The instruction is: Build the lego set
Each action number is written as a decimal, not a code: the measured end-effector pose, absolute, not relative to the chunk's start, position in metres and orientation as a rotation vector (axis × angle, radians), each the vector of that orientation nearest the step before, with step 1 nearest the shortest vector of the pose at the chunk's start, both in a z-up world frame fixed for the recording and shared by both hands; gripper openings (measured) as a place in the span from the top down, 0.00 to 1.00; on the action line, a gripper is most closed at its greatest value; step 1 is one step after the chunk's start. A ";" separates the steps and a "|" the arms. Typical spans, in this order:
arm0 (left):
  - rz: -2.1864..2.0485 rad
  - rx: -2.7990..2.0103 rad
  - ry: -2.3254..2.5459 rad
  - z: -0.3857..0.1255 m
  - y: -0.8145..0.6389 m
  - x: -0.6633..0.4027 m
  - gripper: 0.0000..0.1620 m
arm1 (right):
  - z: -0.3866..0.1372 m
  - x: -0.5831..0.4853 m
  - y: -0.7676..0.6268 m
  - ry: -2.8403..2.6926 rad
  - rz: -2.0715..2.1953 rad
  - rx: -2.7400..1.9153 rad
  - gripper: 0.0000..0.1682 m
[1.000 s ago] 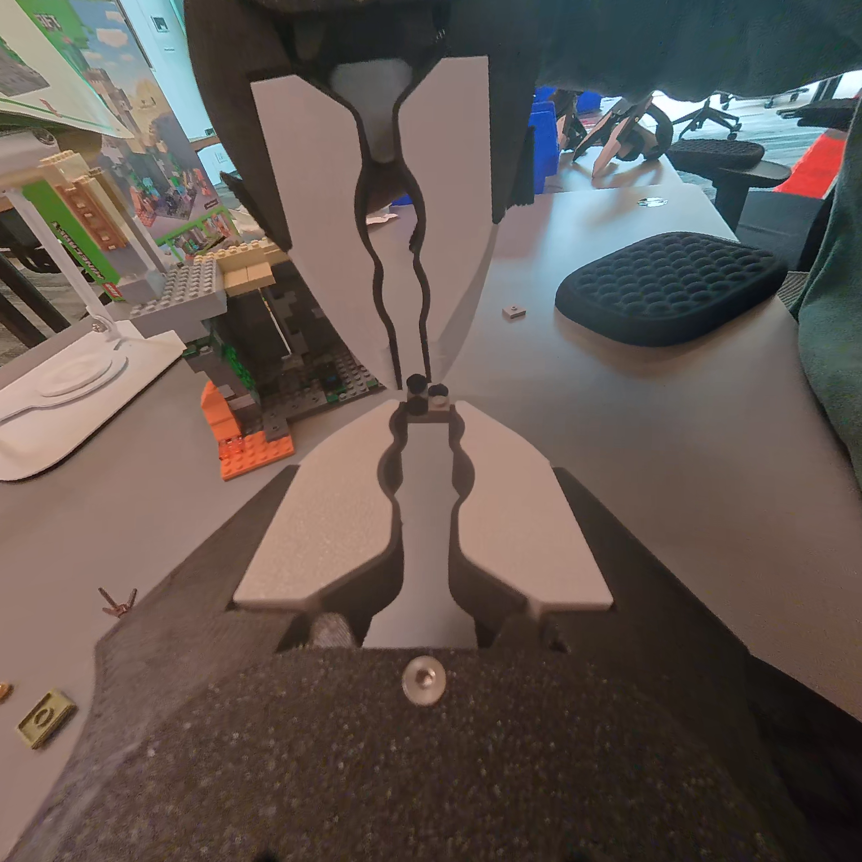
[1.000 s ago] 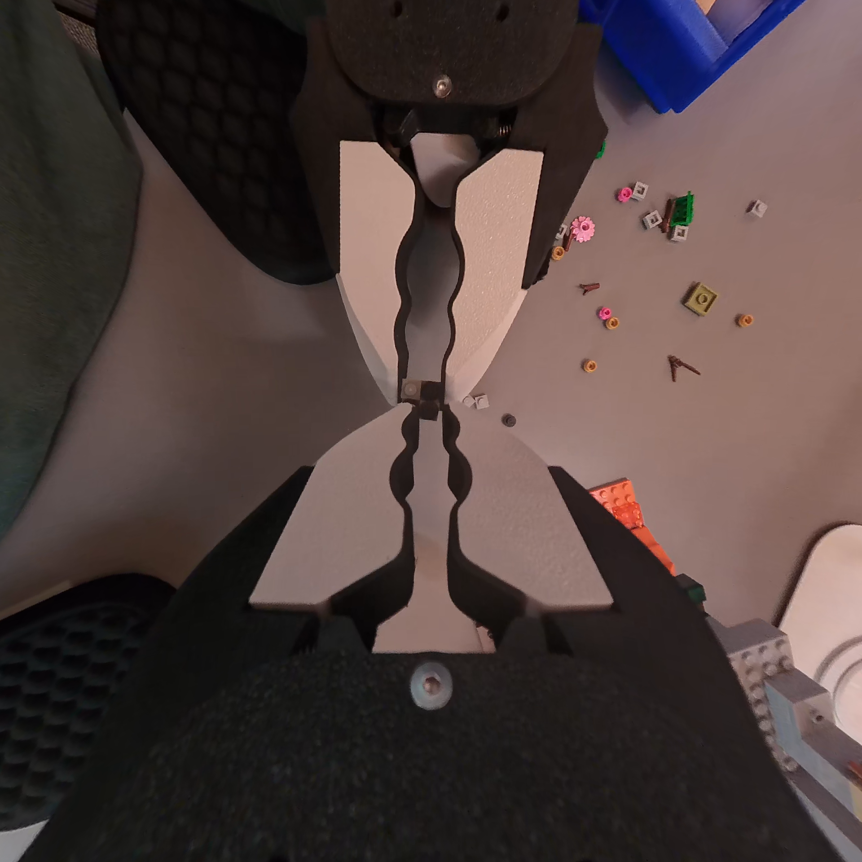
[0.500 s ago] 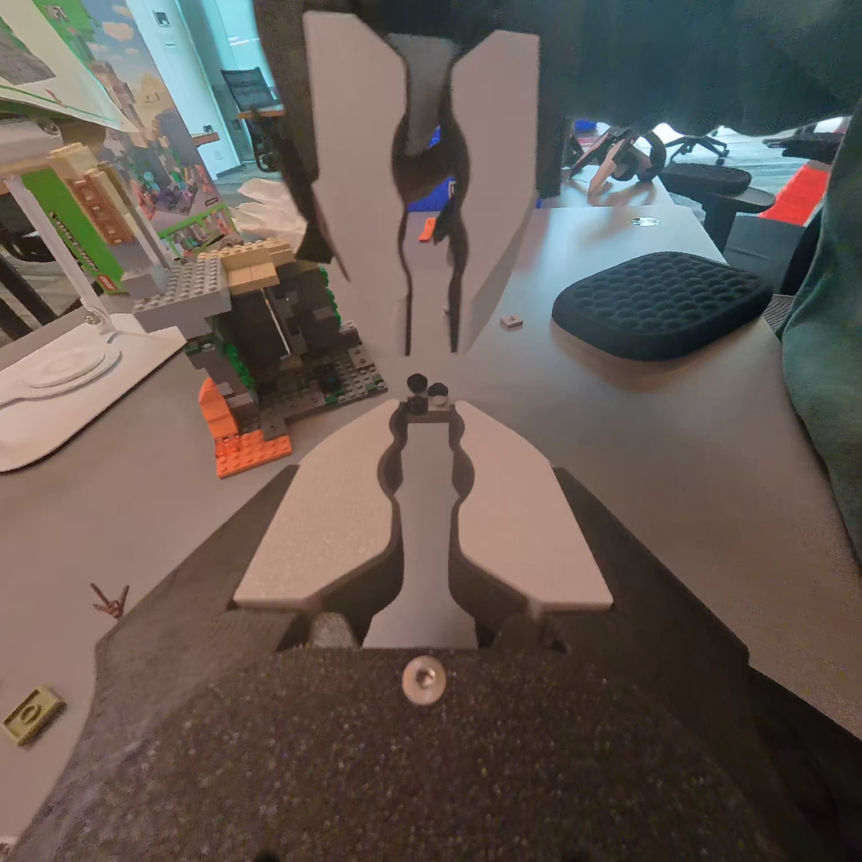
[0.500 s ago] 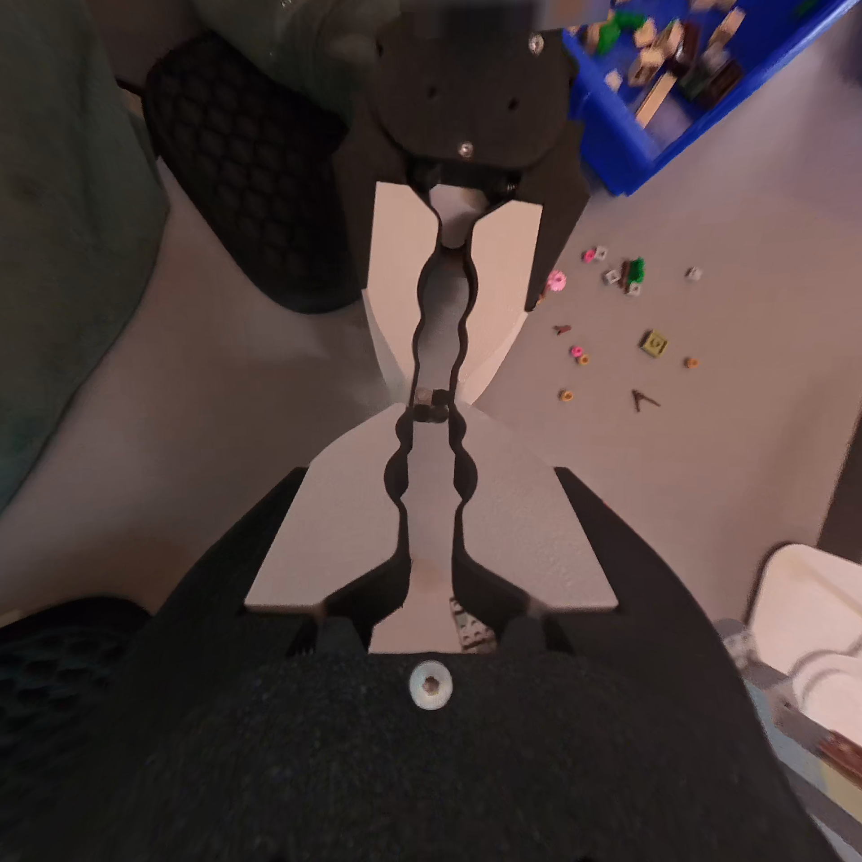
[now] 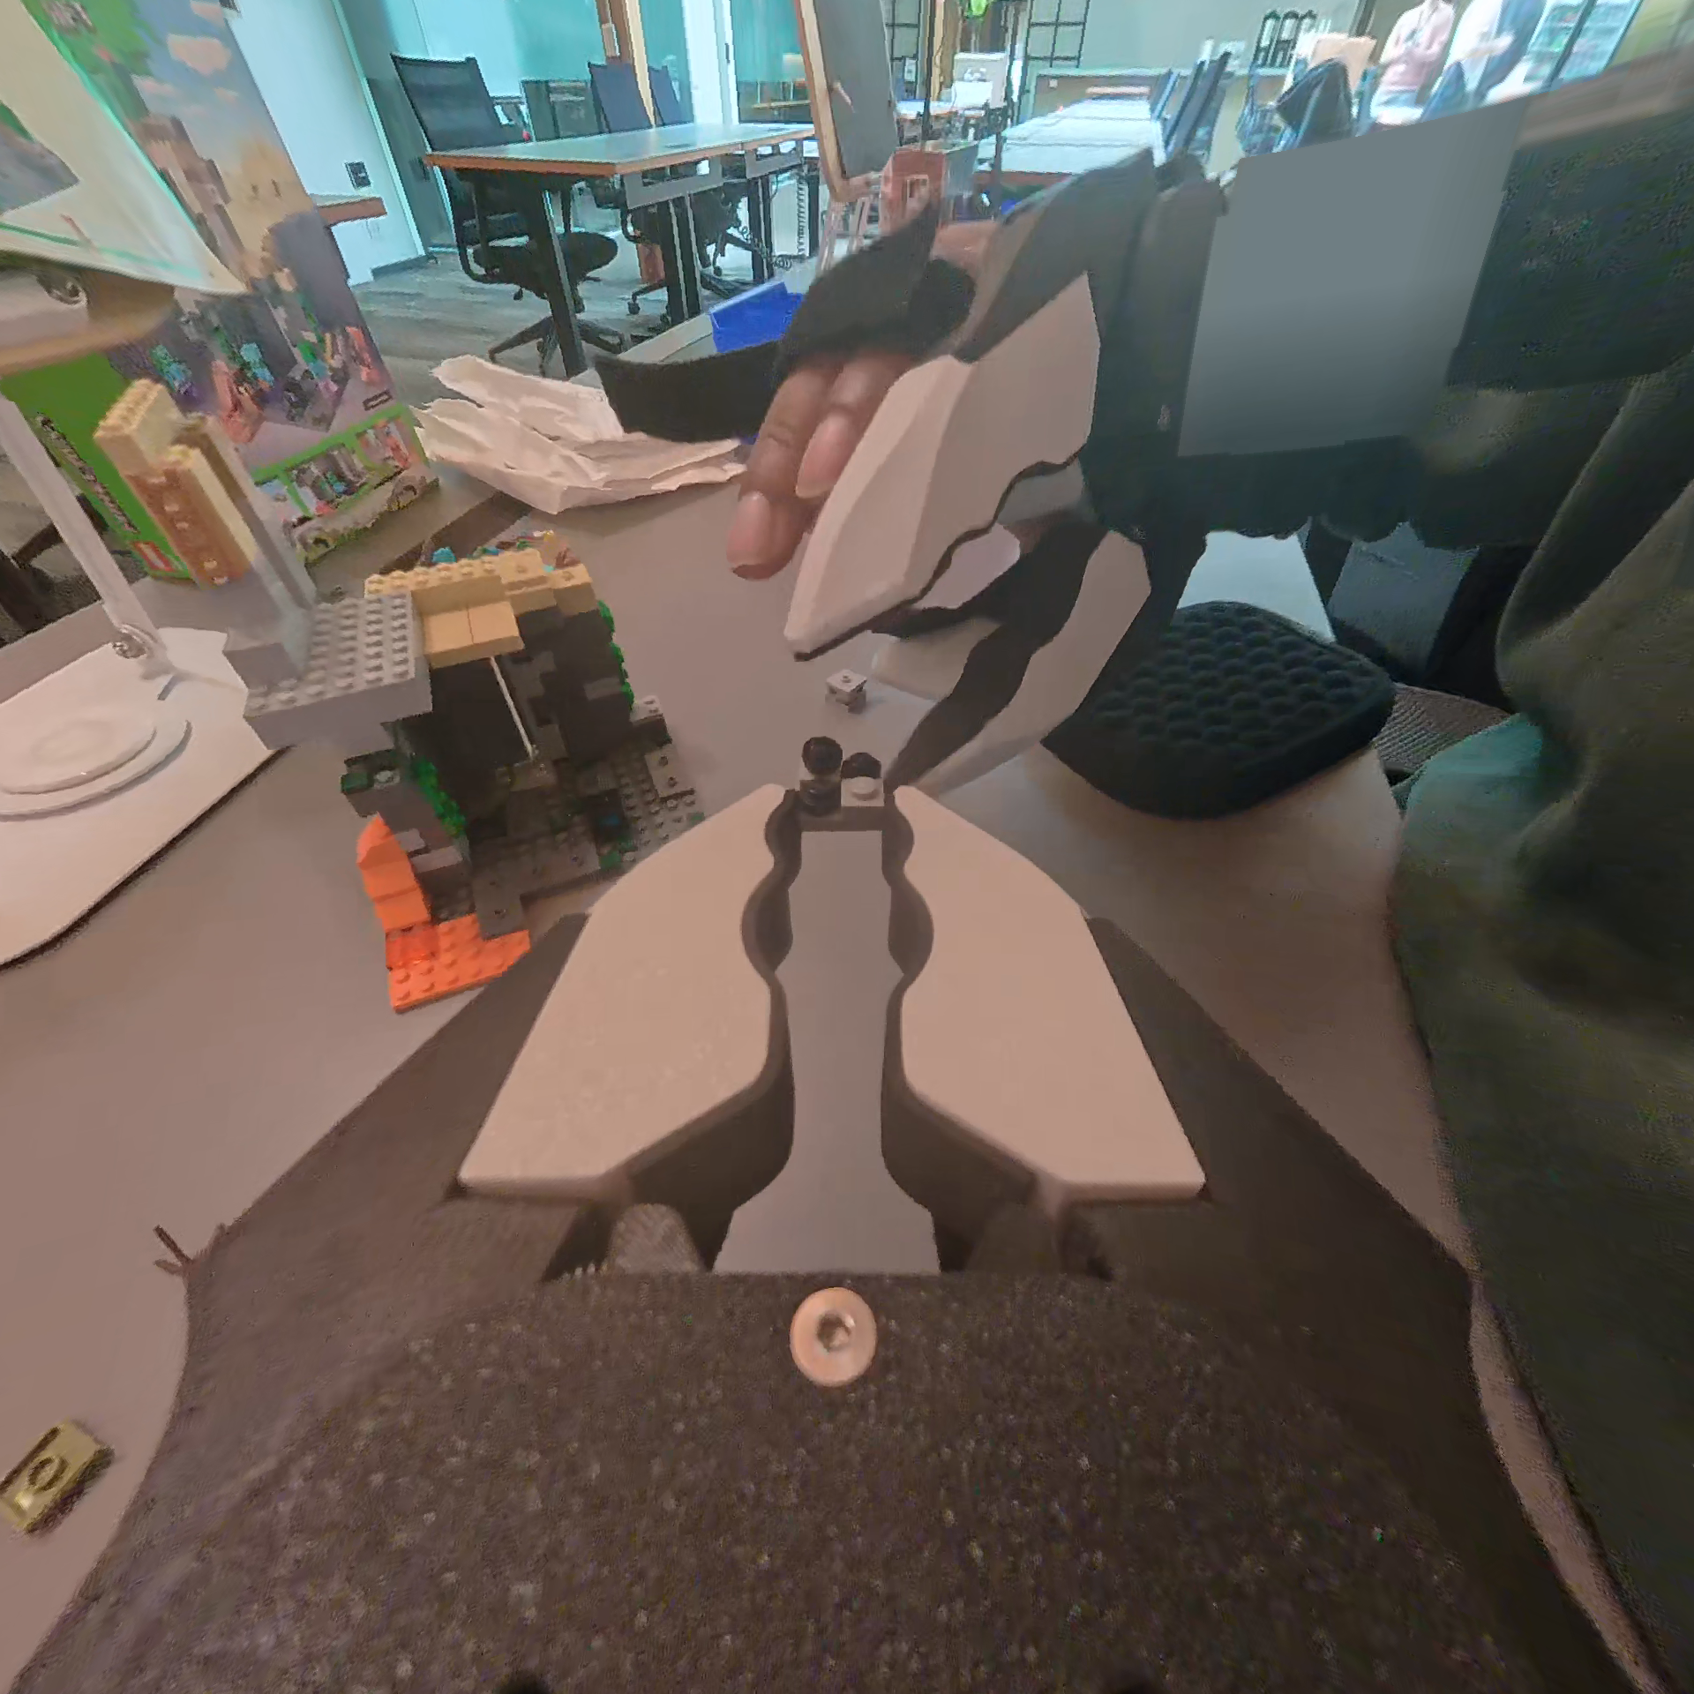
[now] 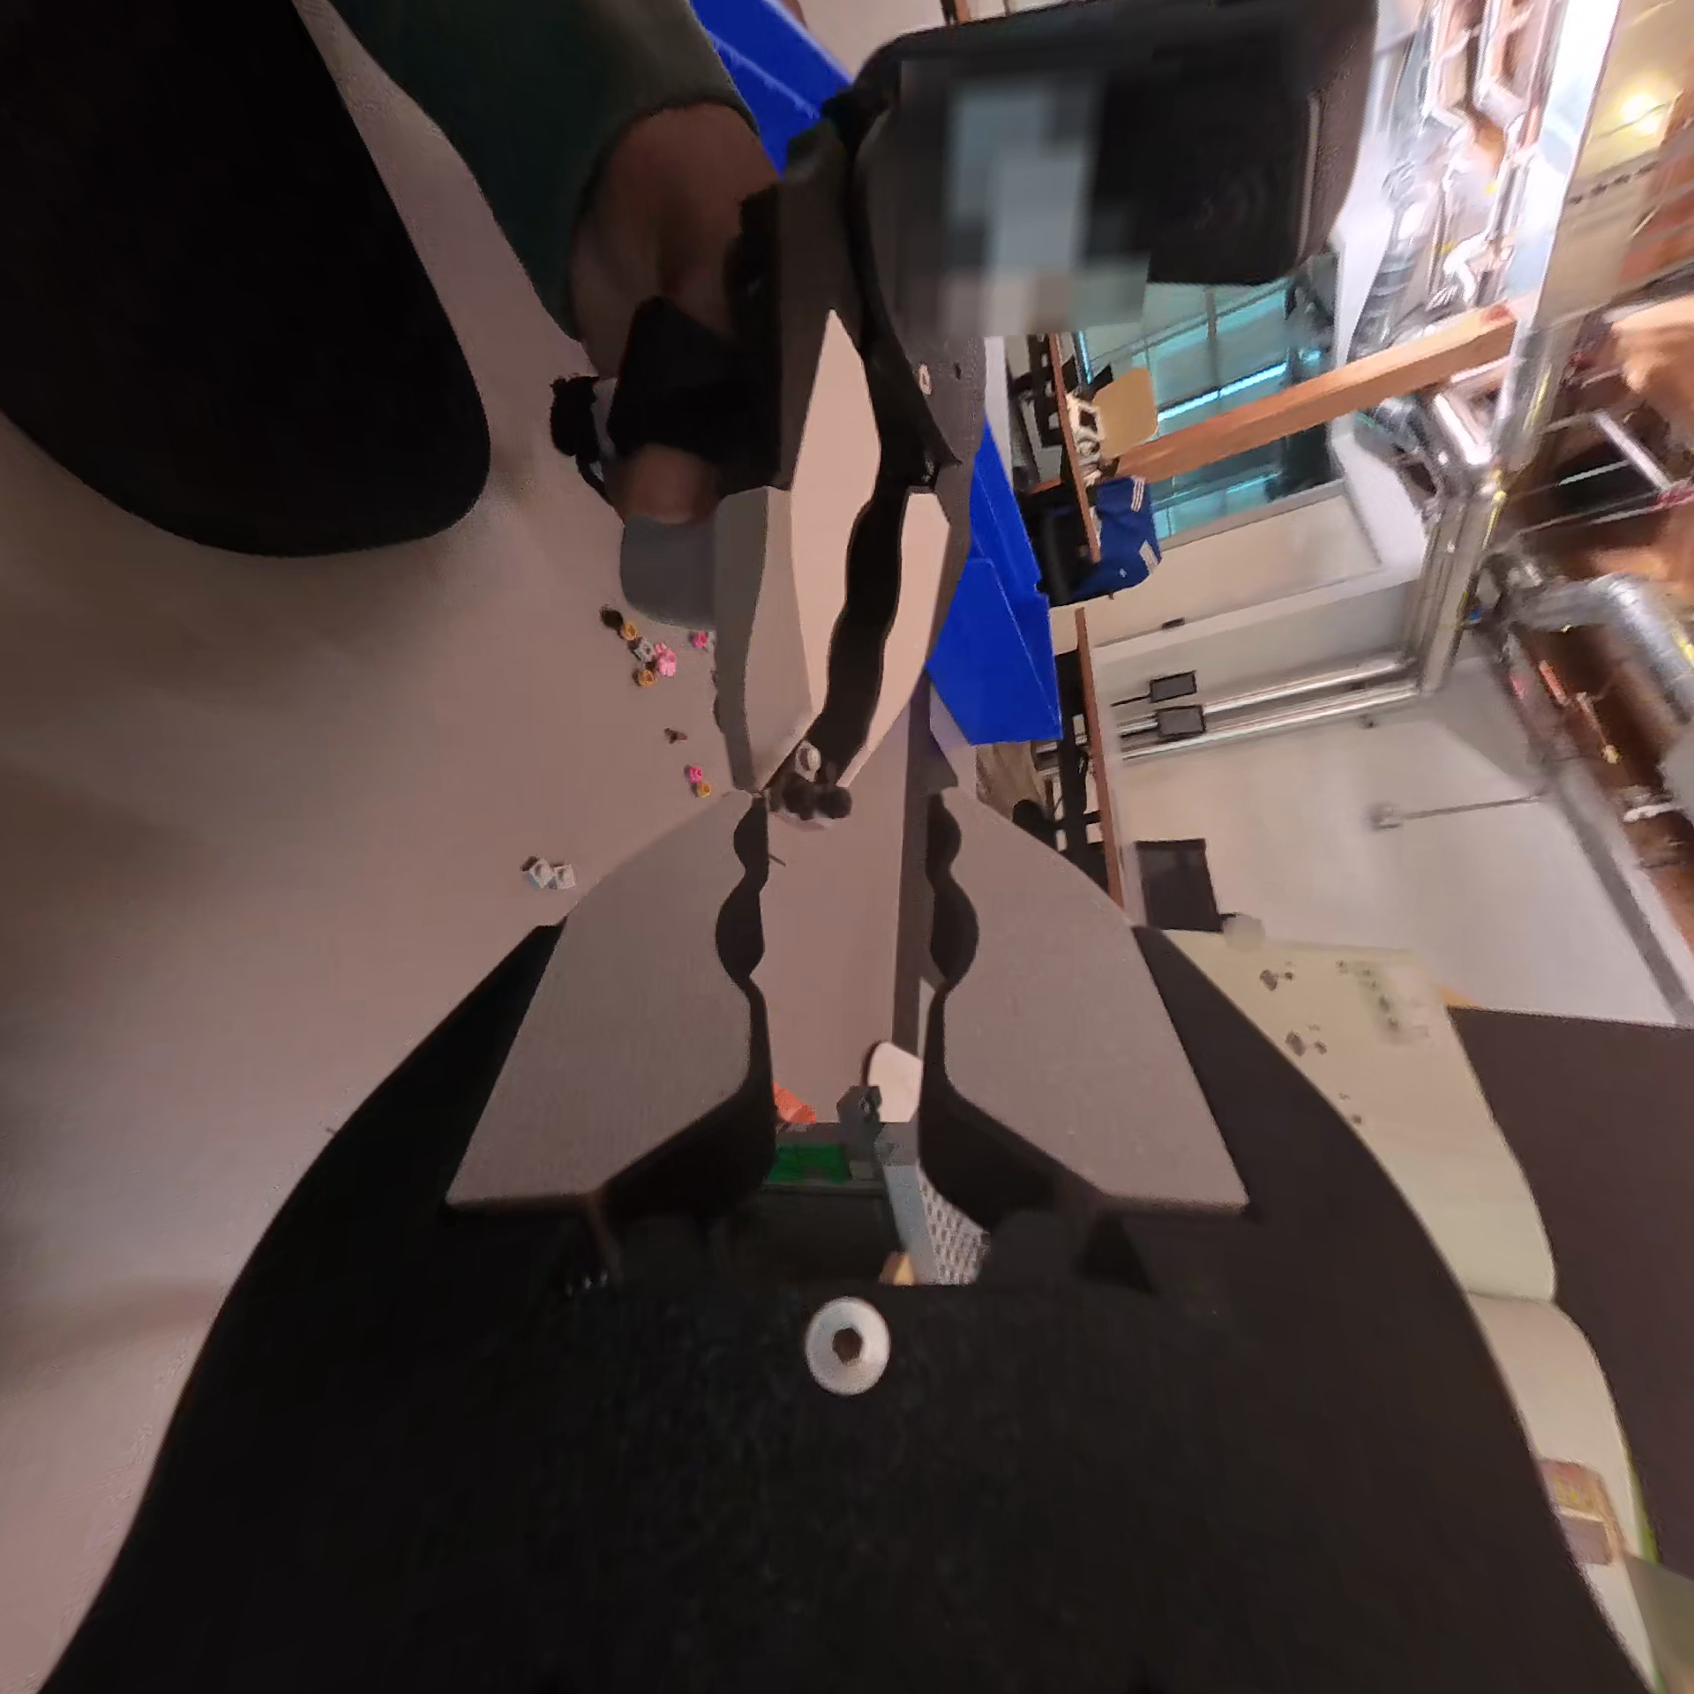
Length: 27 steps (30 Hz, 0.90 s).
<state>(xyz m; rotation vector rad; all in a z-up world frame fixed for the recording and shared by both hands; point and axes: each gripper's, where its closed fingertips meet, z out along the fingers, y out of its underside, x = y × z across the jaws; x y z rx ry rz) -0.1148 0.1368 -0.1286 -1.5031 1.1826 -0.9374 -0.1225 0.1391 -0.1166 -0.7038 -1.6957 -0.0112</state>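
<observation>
My left gripper (image 5: pixel 839 807) is shut on a small grey plate with black round studs (image 5: pixel 839 784) and holds it above the grey table (image 5: pixel 1192 917). My right gripper (image 6: pixel 839 802) is open and empty, rolled on its side. In the left wrist view it (image 5: pixel 852 715) comes in from the upper right, its lower fingertip close beside the plate. In the right wrist view the plate (image 6: pixel 811 793) sits at the tip of the left gripper (image 6: pixel 807 779), just ahead of my open fingertips. The partly built lego model (image 5: pixel 486 733) stands on the table to the left.
A small grey piece (image 5: pixel 846 683) lies beyond the plate. A black honeycomb pad (image 5: pixel 1219 706) lies to the right. The lego box (image 5: pixel 302 367), a white stand base (image 5: pixel 82 761) and an olive tile (image 5: pixel 50 1476) are at left. Loose small pieces (image 6: pixel 660 655) and a blue bin (image 6: pixel 990 623) lie beyond.
My right gripper has opened, let go of the small plate, and rolled onto its side, moving to the right. My left gripper still holds the plate in the same place.
</observation>
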 end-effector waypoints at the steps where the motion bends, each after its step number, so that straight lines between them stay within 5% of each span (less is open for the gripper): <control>1: -0.943 -1.501 1.179 -0.125 0.135 -0.114 0.90 | -0.116 -0.120 0.137 -1.708 -0.023 -0.688 0.80; 13: -1.003 -1.482 1.190 -0.092 0.104 -0.086 0.90 | -0.090 -0.108 0.109 -1.701 -0.090 -0.546 0.79; 27: -1.143 -1.446 1.087 -0.068 0.082 -0.080 0.90 | -0.069 -0.102 0.085 -1.613 0.049 -0.529 0.89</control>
